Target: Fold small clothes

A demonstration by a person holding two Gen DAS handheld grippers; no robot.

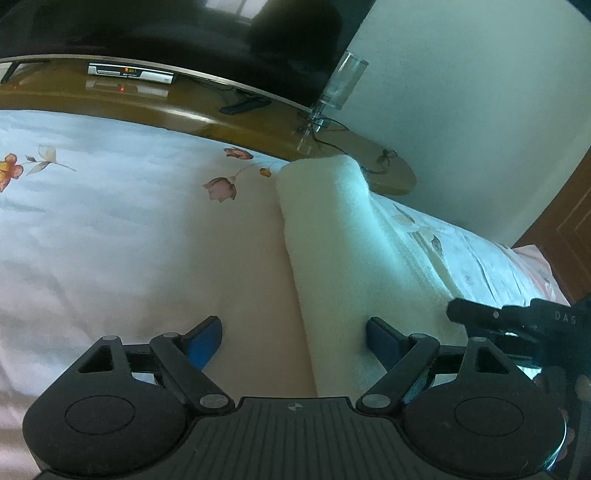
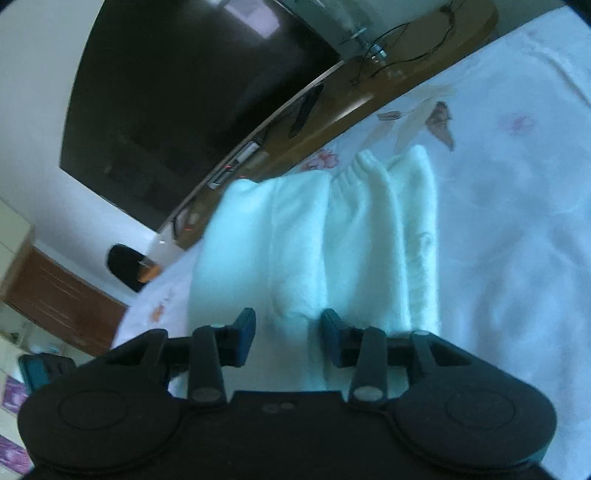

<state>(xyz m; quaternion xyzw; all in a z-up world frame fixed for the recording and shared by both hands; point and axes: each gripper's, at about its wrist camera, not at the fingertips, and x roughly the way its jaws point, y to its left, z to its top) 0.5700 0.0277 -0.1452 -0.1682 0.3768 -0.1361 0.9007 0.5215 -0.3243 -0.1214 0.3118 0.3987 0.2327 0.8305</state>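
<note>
A white fleecy garment [image 1: 351,258] lies folded into a long strip on the flowered bed sheet [image 1: 129,240]. My left gripper [image 1: 295,339] is open wide just above the strip's near left edge; its right pad is over the cloth and its left pad over bare sheet. One black finger [image 1: 465,310] of the right gripper reaches in from the right over the same end. In the right wrist view the garment [image 2: 295,240] shows several lengthwise folds, and my right gripper [image 2: 288,332] is shut on a raised fold at the near end.
Beyond the bed runs a wooden TV stand [image 1: 258,125] with a large dark TV [image 1: 166,29], a set-top box [image 1: 129,72], a remote [image 1: 243,105] and cables. A brown door [image 1: 569,229] stands at the right. Bare sheet [image 2: 517,258] spreads right of the garment.
</note>
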